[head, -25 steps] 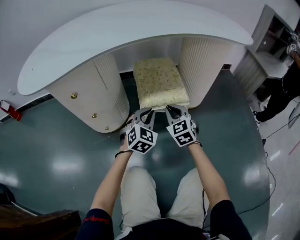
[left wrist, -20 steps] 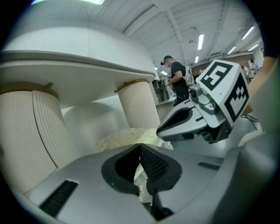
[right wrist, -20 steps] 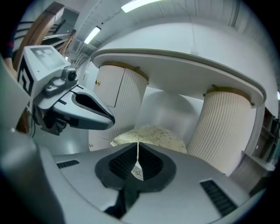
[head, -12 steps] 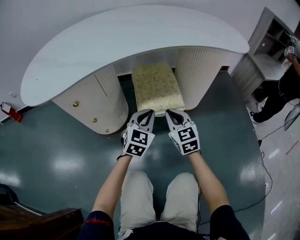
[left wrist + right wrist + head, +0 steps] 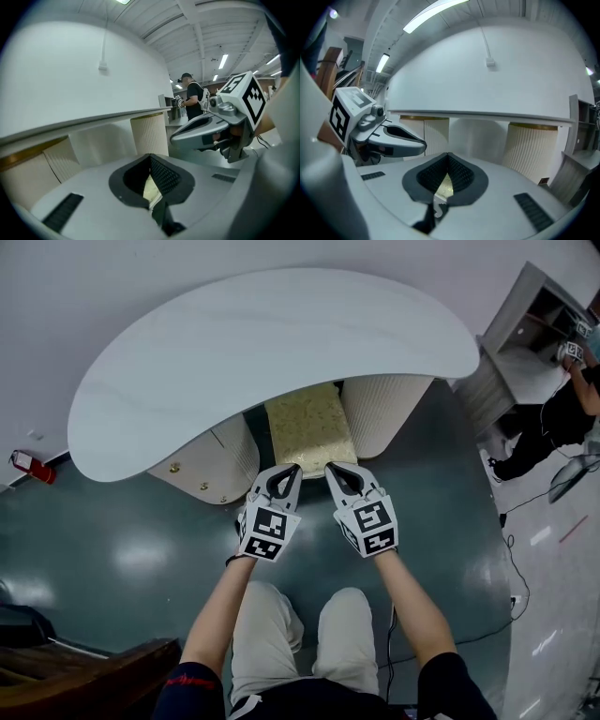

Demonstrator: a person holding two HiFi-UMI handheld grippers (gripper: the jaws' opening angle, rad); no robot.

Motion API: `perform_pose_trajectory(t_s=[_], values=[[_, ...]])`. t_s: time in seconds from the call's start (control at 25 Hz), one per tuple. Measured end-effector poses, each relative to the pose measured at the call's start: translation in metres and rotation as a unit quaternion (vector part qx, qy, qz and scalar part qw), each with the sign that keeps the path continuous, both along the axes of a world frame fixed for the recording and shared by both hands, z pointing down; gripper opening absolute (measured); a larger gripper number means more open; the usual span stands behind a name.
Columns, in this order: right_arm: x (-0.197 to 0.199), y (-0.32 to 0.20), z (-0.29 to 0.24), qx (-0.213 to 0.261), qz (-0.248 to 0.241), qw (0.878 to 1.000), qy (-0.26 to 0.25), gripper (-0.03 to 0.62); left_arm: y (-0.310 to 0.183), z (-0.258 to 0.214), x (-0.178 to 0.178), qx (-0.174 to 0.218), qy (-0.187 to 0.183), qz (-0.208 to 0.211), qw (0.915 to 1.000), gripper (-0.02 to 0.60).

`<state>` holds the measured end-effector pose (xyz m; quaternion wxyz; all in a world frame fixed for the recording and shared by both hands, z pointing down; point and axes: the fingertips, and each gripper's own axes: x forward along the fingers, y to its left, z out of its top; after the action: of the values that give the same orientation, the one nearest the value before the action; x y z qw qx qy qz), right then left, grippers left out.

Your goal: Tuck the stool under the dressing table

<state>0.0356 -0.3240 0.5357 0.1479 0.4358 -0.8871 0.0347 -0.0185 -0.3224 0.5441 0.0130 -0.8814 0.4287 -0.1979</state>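
Left gripper (image 5: 150,155): jaws shut tip to tip, nothing held. Only a sliver of gold fabric shows through the gap behind the tips. Right gripper (image 5: 448,154): its jaws have just been closing and now meet, empty too, with the same gold sliver behind them. The two hang side by side in front of the stool (image 5: 309,426). Only the head view places it: between the two fluted pedestals (image 5: 380,413), mostly under the dressing table (image 5: 272,352), its front part showing. The left gripper view shows a person in black (image 5: 193,96) at a shelf unit — caught in the head view only at the right edge.
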Motion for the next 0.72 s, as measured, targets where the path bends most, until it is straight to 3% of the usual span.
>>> perform_pose_trajectory(t_s=[0.32,0.72], values=[[-0.008,0.003,-0.111,-0.009,0.004,1.000,-0.020,0.017,0.002,-0.114,-0.014,-0.010,0.025,-0.010,0.9996,0.017],[-0.004,0.005,-0.250,0.004,0.039,0.998,-0.048,0.017,0.006,-0.254,-0.024,0.007,0.057,0.000,0.9984,0.017]])
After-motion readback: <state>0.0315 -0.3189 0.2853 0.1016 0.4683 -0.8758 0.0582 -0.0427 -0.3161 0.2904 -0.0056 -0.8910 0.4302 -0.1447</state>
